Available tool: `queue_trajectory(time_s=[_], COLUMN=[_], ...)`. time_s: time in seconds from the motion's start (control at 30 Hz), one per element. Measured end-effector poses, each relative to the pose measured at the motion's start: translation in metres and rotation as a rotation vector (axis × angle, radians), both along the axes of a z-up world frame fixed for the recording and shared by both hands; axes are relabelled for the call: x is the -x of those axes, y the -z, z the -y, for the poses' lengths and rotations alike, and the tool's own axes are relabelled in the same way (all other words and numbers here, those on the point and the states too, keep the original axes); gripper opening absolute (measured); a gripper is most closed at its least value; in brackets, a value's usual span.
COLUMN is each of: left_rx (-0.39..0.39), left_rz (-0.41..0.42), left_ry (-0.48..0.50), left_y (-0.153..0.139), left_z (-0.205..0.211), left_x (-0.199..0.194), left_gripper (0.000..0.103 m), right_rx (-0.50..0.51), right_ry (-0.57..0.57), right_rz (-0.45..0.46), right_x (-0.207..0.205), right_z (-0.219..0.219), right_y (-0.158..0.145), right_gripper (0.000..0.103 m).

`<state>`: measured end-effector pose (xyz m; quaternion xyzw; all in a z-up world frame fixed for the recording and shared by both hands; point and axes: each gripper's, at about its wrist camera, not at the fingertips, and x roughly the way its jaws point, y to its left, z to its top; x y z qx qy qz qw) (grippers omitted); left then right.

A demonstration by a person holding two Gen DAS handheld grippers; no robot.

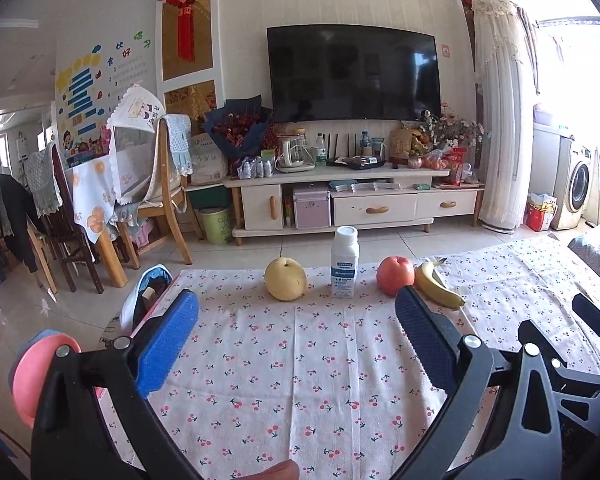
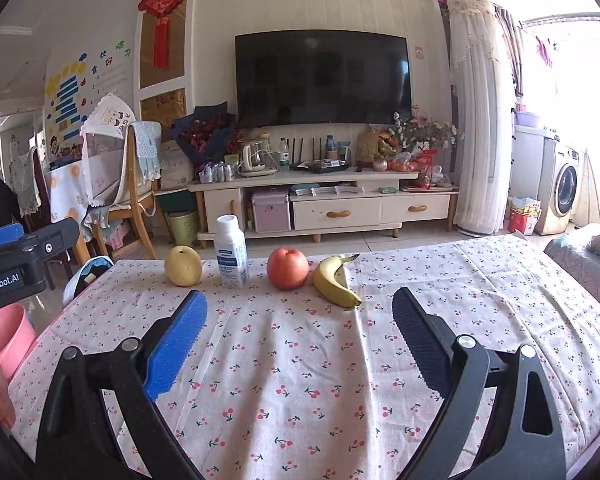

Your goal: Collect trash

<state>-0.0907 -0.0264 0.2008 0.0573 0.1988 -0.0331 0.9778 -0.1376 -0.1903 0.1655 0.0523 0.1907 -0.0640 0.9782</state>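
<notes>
A white milk bottle with a blue label stands upright near the far edge of the cherry-print table; it also shows in the right wrist view. My left gripper is open and empty, well short of the bottle. My right gripper is open and empty, also short of it. A pink bin sits low beside the table's left edge; it also shows in the right wrist view.
A yellow pear, a red apple and a banana flank the bottle in a row. A white and blue bag sits by the table's far left corner. Chairs and a TV stand lie beyond.
</notes>
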Motion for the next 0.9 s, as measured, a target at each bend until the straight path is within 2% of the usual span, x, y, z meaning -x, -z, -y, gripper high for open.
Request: queue_trajectory(time_s=[0.47, 0.7, 0.9], left_rx=[-0.032, -0.037, -0.016], left_rz=[0.014, -0.003, -0.042], left_ry=[0.012, 0.014, 0.021], left_y=[0.003, 0.013, 0.034], left_z=[0.021, 0.024, 0.021], left_x=[0.004, 0.001, -0.008], left_gripper=[0.099, 0.099, 0.099], right_rx=[0.007, -0.005, -0.003], right_ry=[0.005, 0.006, 0.007], right_rz=[0.059, 0.044, 0.009], right_x=[0.013, 0.01, 0.001], right_z=[0.013, 0.015, 0.016], right_y=[-0.004, -0.003, 0.005], right_gripper=[0.093, 0.093, 0.094])
